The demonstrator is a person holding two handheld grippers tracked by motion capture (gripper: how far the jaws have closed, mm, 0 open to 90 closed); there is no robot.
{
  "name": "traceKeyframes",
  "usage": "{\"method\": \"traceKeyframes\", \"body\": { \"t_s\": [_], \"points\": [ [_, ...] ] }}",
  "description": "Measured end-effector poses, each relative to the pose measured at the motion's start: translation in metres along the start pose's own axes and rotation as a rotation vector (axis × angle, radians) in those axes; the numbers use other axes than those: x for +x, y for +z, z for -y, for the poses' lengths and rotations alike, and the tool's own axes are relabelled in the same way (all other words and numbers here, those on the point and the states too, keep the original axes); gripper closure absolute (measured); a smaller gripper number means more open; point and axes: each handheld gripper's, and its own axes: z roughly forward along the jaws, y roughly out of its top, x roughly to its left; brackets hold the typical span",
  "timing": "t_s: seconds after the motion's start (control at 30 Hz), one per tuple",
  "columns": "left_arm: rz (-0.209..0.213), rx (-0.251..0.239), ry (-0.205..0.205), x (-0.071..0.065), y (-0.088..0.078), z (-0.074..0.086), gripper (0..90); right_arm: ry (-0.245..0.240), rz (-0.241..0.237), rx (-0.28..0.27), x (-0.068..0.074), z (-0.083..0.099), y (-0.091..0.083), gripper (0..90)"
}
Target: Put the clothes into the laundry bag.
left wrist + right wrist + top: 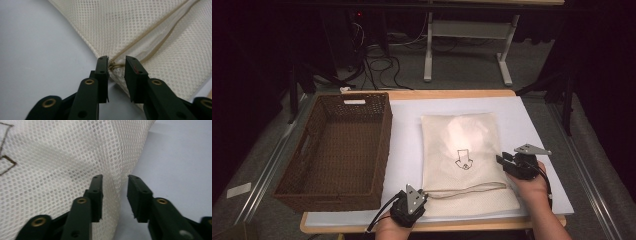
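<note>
A cream mesh drawstring bag (pixel 462 135) lies flat on the white sheet (pixel 407 150), with a small arrow drawing (pixel 463 160) on it. My left gripper (pixel 425 193) is at the bag's near left corner. In the left gripper view its jaws (pixel 117 65) stand apart around the knotted tan drawstring (pixel 150 32) where it leaves the mesh (pixel 112 22), without pinching it. My right gripper (pixel 503 159) sits at the bag's right edge. In the right gripper view the jaws (pixel 115 185) are apart, with a raised fold of the mesh (pixel 50 157) between them and a gap beside the right pad.
A deep brown wicker basket (pixel 386 131) stands on the left of the table, touching the sheet's left side. The wooden table edge (pixel 437 226) runs along the front. Beyond the table are dark floor, cables and a white desk frame (pixel 472 30).
</note>
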Motion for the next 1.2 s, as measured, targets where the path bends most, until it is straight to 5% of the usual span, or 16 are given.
{"method": "traceKeyframes", "body": {
  "t_s": [0.27, 0.43, 0.67, 0.93, 1.2],
  "points": [
    [-0.033, -0.087, -0.012, 0.004, -0.011, -0.010, 45.1, 0.005, -0.019, -0.078, 0.011, 0.000, -0.020, 34.3],
    [-0.047, -0.142, -0.008, 0.008, -0.015, -0.022, 27.6, -0.043, -0.014, -0.125, 0.024, 0.001, -0.037, 15.5],
    [-0.058, -0.198, -0.015, 0.012, -0.021, -0.036, 0.6, -0.042, -0.007, -0.196, 0.039, 0.004, -0.071, 0.3],
    [-0.001, -0.208, -0.030, 0.016, -0.021, -0.039, 0.0, -0.056, -0.032, -0.223, 0.047, 0.021, -0.094, 0.3],
    [-0.020, -0.205, -0.041, 0.019, -0.022, -0.038, 0.0, -0.076, -0.030, -0.217, 0.050, 0.020, -0.092, 0.3]
  ]
}}
